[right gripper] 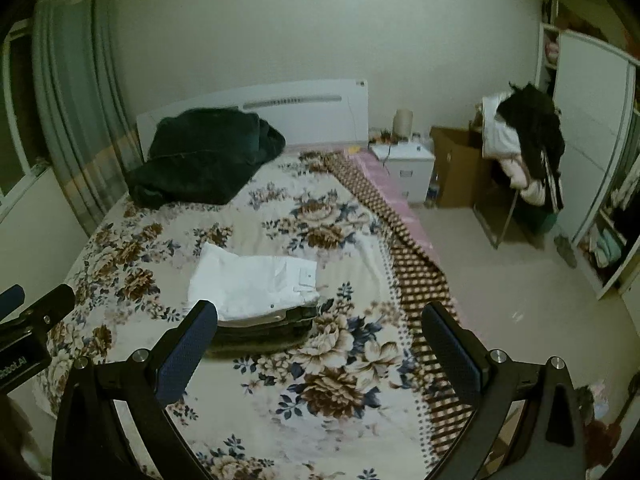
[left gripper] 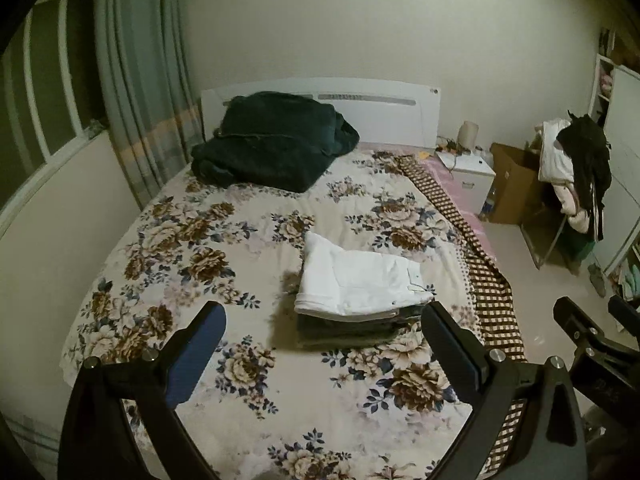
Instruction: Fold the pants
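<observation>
Across the middle of both wrist views we had the bed (left gripper: 192,240) with its flowery cover, and right around centre frame sat the white pants (left gripper: 356,280), folded flat on top of a small stack of darker folded clothes (left gripper: 352,330). Nothing was touching them.

Our left gripper (left gripper: 324,344) filled the bottom of its own view, fingers (left gripper: 200,348) spread wide with only the bedcover and the stack showing between them, nothing held. Same deal with our right gripper (right gripper: 320,344): fingers (right gripper: 188,348) wide apart, nothing gripped, the pants sitting just above its left finger in the frame. Each gripper also peeked into the other's view, the right one at the lower right edge of the left view, the left one at the left edge of the right view.

Up toward the upper left of the bed we saw a big dark green blanket (left gripper: 272,140) heaped against the white headboard (left gripper: 380,108). Along the bed's right edge ran a brown checked cloth (left gripper: 476,256). Further right were a white nightstand (left gripper: 468,176), a cardboard box (left gripper: 512,184) and a chair piled with clothes (left gripper: 576,172).
</observation>
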`<move>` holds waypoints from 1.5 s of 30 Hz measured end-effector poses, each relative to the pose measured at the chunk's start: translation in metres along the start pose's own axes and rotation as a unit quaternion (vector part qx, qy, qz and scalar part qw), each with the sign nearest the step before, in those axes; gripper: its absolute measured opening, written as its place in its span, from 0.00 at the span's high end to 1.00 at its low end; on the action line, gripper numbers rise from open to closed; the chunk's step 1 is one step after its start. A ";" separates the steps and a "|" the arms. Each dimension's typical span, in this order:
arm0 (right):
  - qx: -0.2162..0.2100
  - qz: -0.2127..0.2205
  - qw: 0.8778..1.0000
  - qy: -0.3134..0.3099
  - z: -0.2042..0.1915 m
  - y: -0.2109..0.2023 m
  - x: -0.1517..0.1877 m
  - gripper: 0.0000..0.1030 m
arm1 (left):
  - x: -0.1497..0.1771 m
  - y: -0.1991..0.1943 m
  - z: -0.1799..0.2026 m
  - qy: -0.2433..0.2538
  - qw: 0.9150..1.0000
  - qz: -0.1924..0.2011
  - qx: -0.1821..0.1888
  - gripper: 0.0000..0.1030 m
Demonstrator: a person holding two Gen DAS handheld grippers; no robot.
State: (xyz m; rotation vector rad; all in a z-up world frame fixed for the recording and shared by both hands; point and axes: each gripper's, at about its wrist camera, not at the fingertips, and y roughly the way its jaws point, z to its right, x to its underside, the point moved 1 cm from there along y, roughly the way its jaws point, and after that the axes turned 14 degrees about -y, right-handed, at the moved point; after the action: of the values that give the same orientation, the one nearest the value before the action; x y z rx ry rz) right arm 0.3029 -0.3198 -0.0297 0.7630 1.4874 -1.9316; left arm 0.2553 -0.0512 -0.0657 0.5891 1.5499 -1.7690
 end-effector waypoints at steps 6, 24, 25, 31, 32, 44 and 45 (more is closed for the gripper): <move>-0.003 0.015 1.000 -0.002 -0.001 -0.059 0.000 0.00 | 0.003 -0.033 -0.003 -0.001 1.000 0.002 0.013 0.03; 0.001 0.023 1.000 -0.004 -0.025 -0.101 -0.013 0.00 | 0.009 -0.064 -0.024 0.001 0.999 0.028 0.018 0.00; -0.001 0.022 1.000 -0.005 -0.025 -0.100 -0.013 0.00 | 0.008 -0.064 -0.026 0.001 0.999 0.027 0.017 0.00; -0.010 0.019 1.000 -0.008 -0.024 -0.095 -0.013 0.00 | 0.007 -0.064 -0.029 0.002 1.000 0.023 0.013 0.00; -0.011 0.018 1.000 -0.008 -0.023 -0.094 -0.013 0.00 | 0.006 -0.064 -0.029 0.002 1.000 0.022 0.013 0.00; -0.023 0.009 1.000 -0.006 -0.022 -0.081 -0.007 0.00 | 0.007 -0.067 -0.026 0.009 1.000 0.027 0.006 0.00; -0.024 0.009 1.000 -0.006 -0.021 -0.081 -0.007 0.00 | 0.007 -0.068 -0.026 0.010 1.000 0.027 0.006 0.00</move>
State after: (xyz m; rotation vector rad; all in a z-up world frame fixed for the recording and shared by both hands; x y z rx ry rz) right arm 0.2496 -0.2818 0.0227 0.7400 1.5103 -1.8766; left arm 0.1973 -0.0249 -0.0309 0.6504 1.5236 -1.7370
